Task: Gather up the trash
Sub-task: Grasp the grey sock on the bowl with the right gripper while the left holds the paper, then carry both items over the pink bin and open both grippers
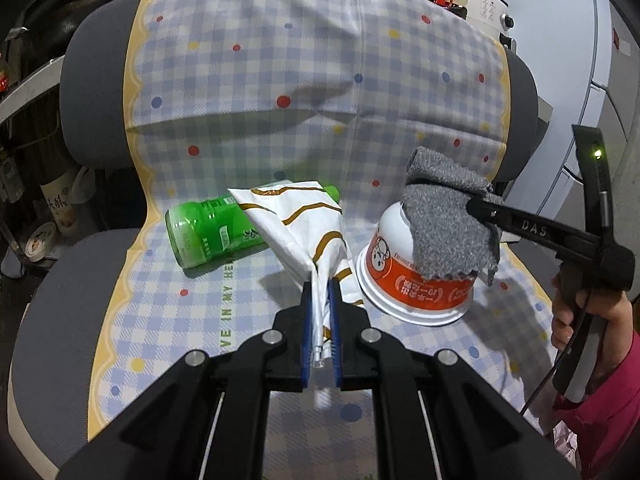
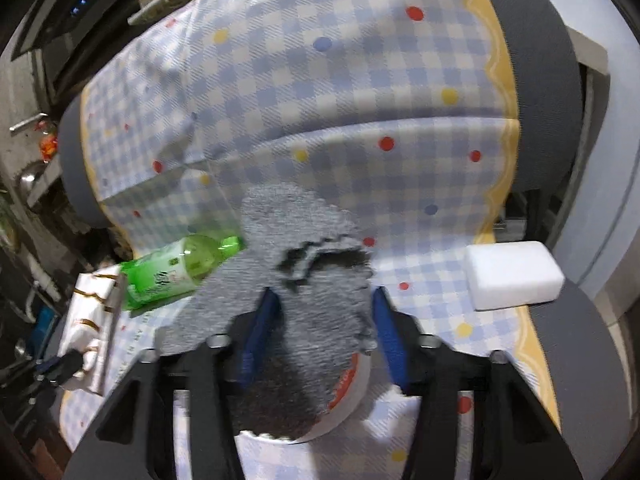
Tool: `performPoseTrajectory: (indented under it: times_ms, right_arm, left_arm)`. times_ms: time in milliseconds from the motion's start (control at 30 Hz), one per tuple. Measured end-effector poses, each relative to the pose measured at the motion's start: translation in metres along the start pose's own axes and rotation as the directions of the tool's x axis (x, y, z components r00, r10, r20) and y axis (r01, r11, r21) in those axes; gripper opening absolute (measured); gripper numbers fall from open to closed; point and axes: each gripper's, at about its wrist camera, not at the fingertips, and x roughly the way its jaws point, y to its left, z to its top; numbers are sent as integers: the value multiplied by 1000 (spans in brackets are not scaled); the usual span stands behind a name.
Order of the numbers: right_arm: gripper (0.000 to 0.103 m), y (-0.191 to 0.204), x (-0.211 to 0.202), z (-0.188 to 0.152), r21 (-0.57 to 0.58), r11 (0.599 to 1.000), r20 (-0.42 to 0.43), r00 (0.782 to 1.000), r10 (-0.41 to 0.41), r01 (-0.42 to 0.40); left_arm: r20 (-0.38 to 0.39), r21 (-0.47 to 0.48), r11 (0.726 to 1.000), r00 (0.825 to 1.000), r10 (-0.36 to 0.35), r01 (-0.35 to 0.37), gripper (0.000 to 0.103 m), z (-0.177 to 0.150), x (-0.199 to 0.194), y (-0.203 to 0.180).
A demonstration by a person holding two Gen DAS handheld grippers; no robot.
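My left gripper [image 1: 321, 284] is shut on a white wrapper with brown stripes [image 1: 296, 220] and holds it above the chair seat. Behind the wrapper a green plastic bottle [image 1: 212, 232] lies on its side. An upturned orange and white paper cup [image 1: 416, 280] stands on the seat with a grey cloth [image 1: 444, 216] draped over it. My right gripper [image 2: 324, 300] is open, its blue pads on either side of the cloth [image 2: 312, 280] and cup [image 2: 352, 392]. In the right wrist view the bottle [image 2: 176, 268] and wrapper [image 2: 92, 320] are at the left.
The chair [image 1: 96, 92] has a blue checked cover [image 1: 312, 60] with coloured dots. A white foam block [image 2: 514, 274] lies on the seat's right side. Shelves with bottles and bowls [image 1: 44, 216] stand to the left. A white appliance [image 1: 492, 8] is behind the chair.
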Motion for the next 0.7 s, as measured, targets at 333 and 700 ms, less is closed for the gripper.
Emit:
performPoseTrajectory:
  times_ms: [333,700]
  right_arm:
    - [8,37,-120,15,-120,992,272,960,69,-37]
    - [8,4,-231,-55,-61,996,301,953,-40,61]
  left_arm:
    - [86,0,1000,996,-18,18,6,1,-44,-12]
    - [129,104,980,975,-184,171,6,-23,-78,-86]
